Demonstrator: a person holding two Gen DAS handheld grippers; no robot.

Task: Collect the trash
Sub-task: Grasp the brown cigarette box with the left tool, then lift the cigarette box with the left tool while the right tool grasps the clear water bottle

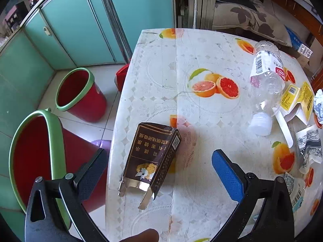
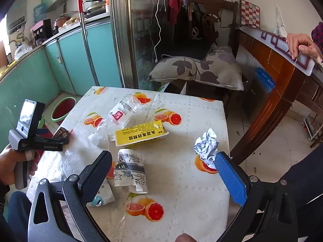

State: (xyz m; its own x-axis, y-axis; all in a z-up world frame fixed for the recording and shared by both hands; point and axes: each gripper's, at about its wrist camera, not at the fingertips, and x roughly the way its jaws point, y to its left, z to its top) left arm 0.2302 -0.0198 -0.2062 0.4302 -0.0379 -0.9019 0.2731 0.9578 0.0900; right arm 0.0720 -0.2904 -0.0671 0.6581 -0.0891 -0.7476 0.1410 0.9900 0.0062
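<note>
A: Left gripper (image 1: 159, 165) entry. Its jaws are spread wide and hold nothing. The brown cigarette pack (image 1: 150, 161) lies flat on the table (image 1: 201, 201) directly between the two pads, close to the table's left edge.

B: Long axis?

A: Roughly along the fingers, slightly slanted, with the torn-open end toward the camera. The pads flank its long sides, so closing would likely catch it across the narrow width. Judged the nearer tool for this piece; the right wrist view shows the left unit parked right at it.

B: Right gripper (image 2: 163, 171)?

A: Also gaping, empty. The crumpled printed paper cup (image 2: 131, 171) sits between its fingers, and the foil ball (image 2: 206, 147) touches or overlaps the blue pad's tip; contact cannot be settled.

B: Destination?

A: Two red bins with green rims on the floor left of the table: the near bin (image 1: 32, 151) just beside the left gripper, the far bin (image 1: 80, 94) beyond.

B: Unclear items?

A: Whether the pads touch the pack or hover above it cannot be read. The plastic bottle (image 1: 266, 80) and yellow carton (image 1: 296, 98) lie well to the right. A wrapper (image 1: 295, 191) is partly hidden behind the right finger. Bin interiors show no visible contents, bottoms partly cut off.
</note>
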